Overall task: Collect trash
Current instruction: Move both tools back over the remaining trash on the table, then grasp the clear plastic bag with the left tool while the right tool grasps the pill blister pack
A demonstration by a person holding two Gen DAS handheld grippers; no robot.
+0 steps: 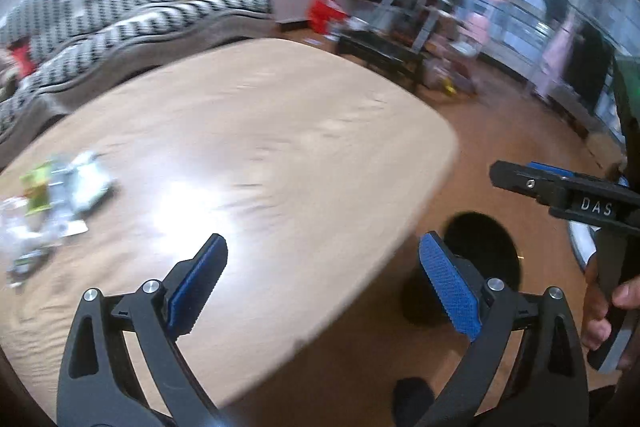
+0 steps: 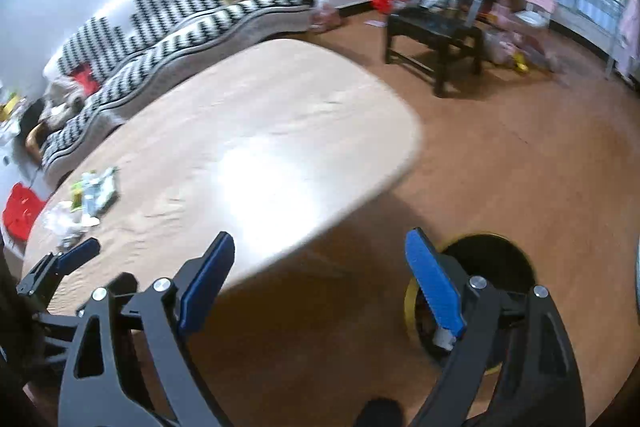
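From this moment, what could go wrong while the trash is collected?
1. The wrappers lie in a loose pile near the far left edge of the table; a clumsy grasp may push pieces onto the floor.
2. Both tools, left tool and right tool, are open and empty and stand close together; they may collide.
3. The bin sits low beside the table, so a drop could miss it.

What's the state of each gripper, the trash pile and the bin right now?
left gripper: open, nothing between the pads.
right gripper: open, empty.
trash pile: wrappers and crumpled plastic lying loose on the table, untouched.
bin: on the floor beside the table, top open; contents too dark to tell.
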